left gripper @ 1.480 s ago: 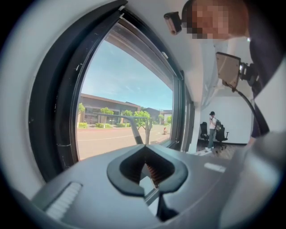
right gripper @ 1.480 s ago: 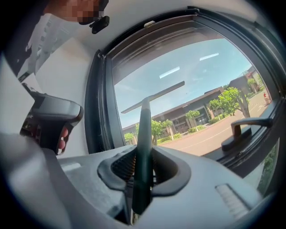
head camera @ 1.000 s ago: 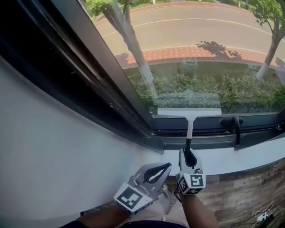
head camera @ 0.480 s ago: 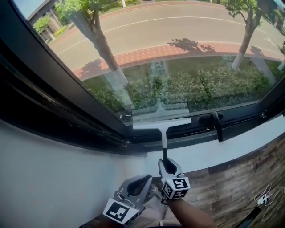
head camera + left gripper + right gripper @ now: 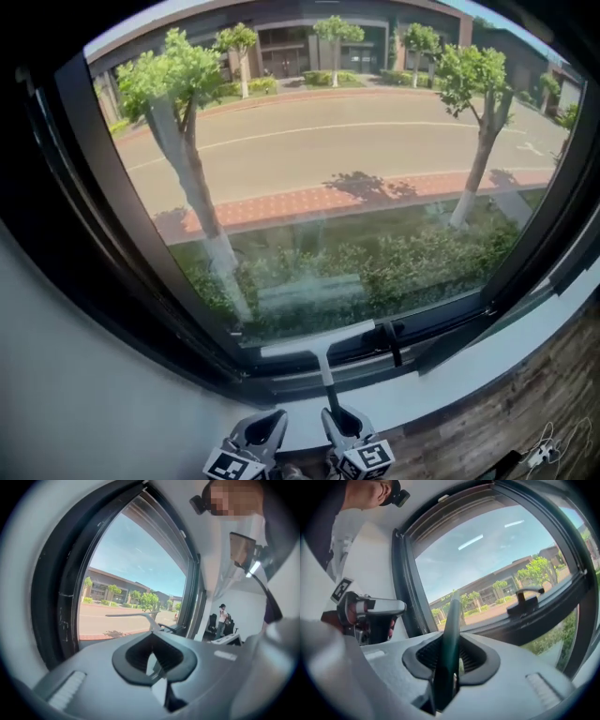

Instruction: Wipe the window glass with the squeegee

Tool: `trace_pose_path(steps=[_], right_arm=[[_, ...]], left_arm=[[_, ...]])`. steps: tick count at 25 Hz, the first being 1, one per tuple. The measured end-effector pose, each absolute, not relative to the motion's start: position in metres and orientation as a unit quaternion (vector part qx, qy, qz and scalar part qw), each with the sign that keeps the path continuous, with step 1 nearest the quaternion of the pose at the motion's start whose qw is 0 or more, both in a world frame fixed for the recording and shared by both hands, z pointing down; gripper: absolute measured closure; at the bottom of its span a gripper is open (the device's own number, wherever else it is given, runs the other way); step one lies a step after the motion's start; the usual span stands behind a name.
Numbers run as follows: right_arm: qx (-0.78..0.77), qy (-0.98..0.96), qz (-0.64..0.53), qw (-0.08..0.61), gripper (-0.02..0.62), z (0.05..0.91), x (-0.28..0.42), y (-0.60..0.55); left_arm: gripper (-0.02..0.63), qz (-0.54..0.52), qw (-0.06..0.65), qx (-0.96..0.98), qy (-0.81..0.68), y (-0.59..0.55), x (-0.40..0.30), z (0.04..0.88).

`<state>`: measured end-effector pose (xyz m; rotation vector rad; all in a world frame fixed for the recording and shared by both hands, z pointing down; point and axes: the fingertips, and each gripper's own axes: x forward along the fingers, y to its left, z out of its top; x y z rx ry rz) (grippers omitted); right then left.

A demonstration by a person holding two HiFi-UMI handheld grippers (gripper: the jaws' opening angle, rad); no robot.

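Right gripper [image 5: 452, 644]: jaws clamped on the dark handle of the squeegee [image 5: 319, 342], which runs straight up between them. No gap shows on either side of the handle.

Left gripper [image 5: 152, 648]: jaws drawn together with nothing between them, leaving only the eye-shaped hollow behind the tips. It sits just beside the right gripper, low at the near edge of the head view, not touching the squeegee. In the right gripper view a hand [image 5: 361, 625] is wrapped round its grip.

Squeegee: handle upright, with the pale blade lying crosswise at the very bottom of the window glass [image 5: 328, 178]. The blade is level with the lower rail of the dark window frame [image 5: 122, 244]. Whether its edge presses on the pane, I cannot tell.

Just right of the blade, a dark window handle [image 5: 394, 339] sits on the lower rail.

Below the frame is a white sill [image 5: 459, 370], then a wood-patterned wall face [image 5: 534, 412]. A thin cable [image 5: 548, 452] lies at the lower right corner.

Through the glass: hedge, red-brick pavement, road, two whitewashed tree trunks, a building beyond. Bright sun.

Far inside the room, past the window's right side, a person [image 5: 221, 620] stands by a desk.
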<state>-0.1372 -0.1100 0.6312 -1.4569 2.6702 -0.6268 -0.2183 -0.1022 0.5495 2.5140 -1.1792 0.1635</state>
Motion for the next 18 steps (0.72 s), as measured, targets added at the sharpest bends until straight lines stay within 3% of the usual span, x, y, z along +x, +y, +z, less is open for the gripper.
trace_pose_path(steps=[8,15,18], right_arm=[[-0.589,0.804,-0.050,0.066,0.502,0.501,0.098,-0.141],[-0.595,0.786,0.017,0.170,0.502,0.361,0.140,-0.172],[-0.554,0.810,0.071,0.179,0.502,0.298,0.171,-0.208]], left_arm=[[0.604,0.024,0.156,0.911,-0.381,-0.135,-0.171,0.532],[0.604,0.023,0.100,0.919,-0.381,-0.162,-0.183,0.487],[0.604,-0.035,0.067,0.913,-0.400,-0.193,-0.146,0.444]])
